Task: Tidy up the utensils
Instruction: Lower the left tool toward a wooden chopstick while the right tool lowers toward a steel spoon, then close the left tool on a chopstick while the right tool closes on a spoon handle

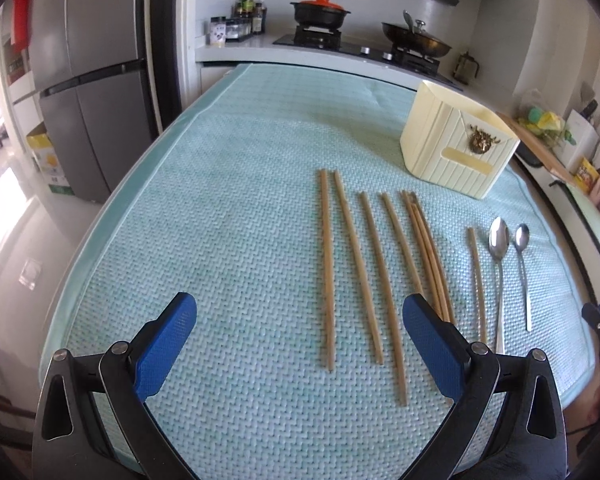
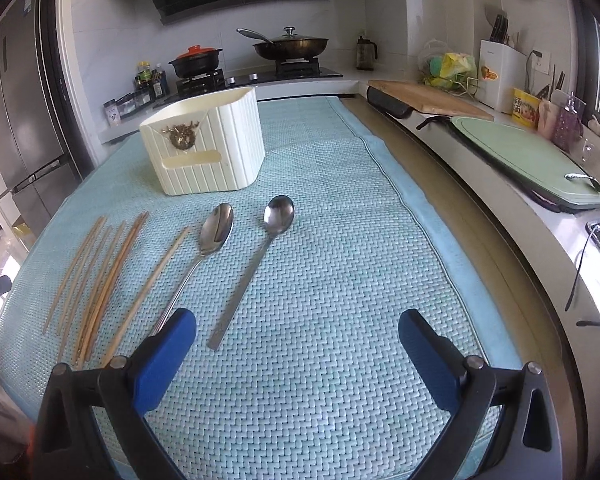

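Wooden chopsticks (image 1: 328,268) and two steel spoons (image 2: 276,216) lie mid-mat (image 2: 340,260) before the cream holder (image 2: 208,148); left gripper (image 1: 300,344) and right gripper (image 2: 298,346) gape empty; light, stiff, slippery items best pinched mid-shaft.

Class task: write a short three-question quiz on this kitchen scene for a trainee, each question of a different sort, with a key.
1. True or false: the left gripper holds a chopstick.
2. How many spoons lie on the blue mat?
3. The cream holder is: A) lying on its side, B) standing upright, C) off the mat.

Key: 1 false, its fingers are open and hold nothing; 2 two; 3 B.
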A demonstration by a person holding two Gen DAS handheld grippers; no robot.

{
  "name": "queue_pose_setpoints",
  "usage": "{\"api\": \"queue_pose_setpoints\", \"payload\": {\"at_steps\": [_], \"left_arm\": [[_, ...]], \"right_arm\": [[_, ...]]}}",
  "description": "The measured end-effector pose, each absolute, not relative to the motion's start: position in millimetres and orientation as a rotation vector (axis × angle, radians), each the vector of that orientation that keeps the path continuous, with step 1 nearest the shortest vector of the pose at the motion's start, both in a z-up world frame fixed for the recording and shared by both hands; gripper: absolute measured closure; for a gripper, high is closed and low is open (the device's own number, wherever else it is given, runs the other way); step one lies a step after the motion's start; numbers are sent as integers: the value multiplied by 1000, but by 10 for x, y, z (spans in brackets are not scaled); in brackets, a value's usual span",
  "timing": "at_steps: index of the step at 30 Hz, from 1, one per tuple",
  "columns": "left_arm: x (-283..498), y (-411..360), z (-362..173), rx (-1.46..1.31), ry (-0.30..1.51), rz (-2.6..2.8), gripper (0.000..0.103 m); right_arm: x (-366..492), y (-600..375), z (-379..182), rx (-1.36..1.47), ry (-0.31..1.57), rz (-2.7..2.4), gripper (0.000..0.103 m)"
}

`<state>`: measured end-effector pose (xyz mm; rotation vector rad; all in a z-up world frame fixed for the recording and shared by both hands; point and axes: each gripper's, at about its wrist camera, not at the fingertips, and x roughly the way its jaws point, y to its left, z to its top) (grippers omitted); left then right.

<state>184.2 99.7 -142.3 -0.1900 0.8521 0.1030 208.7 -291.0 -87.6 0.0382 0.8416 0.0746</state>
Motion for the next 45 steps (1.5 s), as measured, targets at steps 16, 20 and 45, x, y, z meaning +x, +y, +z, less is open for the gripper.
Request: {"api": "queue_pose_setpoints", "payload": {"at_steps": [16, 20, 45], "left_arm": [[2187, 926, -1625, -130, 927, 56, 0], [2329, 938, -1627, -108, 937, 50, 0], [3514, 1102, -2016, -30, 1075, 60, 3]], "right_arm": [[2217, -2828, -1118, 10, 890, 43, 0], [2206, -2850, -1111, 16, 886, 38, 0], [3089, -2849, -1435, 88, 981, 82, 0]]}}
